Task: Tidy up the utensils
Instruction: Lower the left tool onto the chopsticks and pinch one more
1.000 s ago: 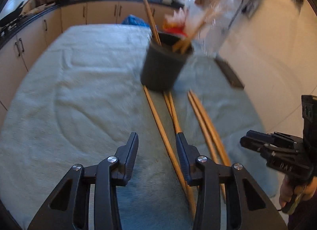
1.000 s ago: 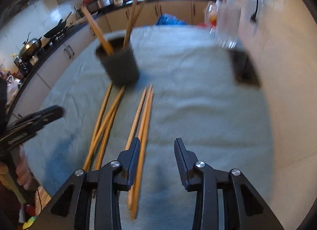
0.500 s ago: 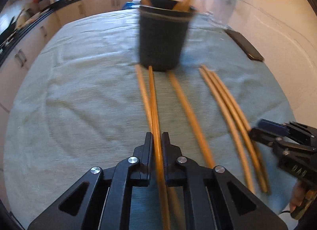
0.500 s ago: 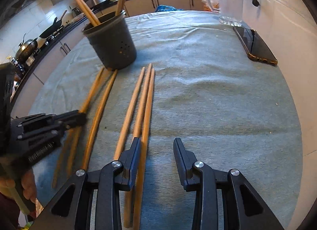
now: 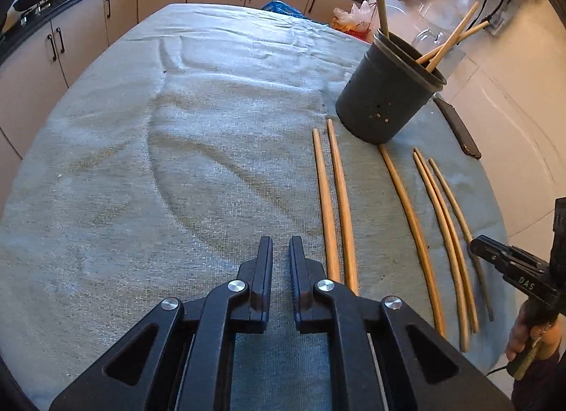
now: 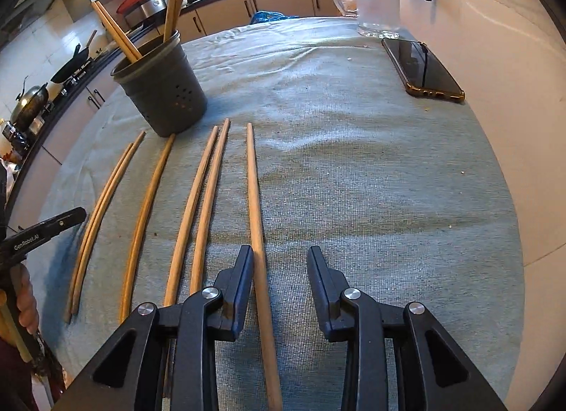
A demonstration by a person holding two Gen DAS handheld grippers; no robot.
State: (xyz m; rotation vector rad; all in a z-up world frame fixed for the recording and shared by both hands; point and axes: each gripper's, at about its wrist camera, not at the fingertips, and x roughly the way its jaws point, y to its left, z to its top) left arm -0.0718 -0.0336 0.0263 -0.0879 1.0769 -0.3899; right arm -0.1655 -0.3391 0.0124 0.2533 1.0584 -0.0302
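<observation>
The left tool (image 5: 281, 252), clenched around a chopstick half a second ago, now sits nearly clenched on nothing beside the surface's chopstick pair (image 5: 336, 198). The right tool (image 6: 279, 262) is closing around the rightmost chopstick (image 6: 256, 198); holder (image 6: 162, 89) stands beyond.

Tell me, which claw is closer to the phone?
Right. The right claw sits by the chopsticks on the phone's side of the cloth. The left claw is past all the chopsticks, farther from the phone.
</observation>
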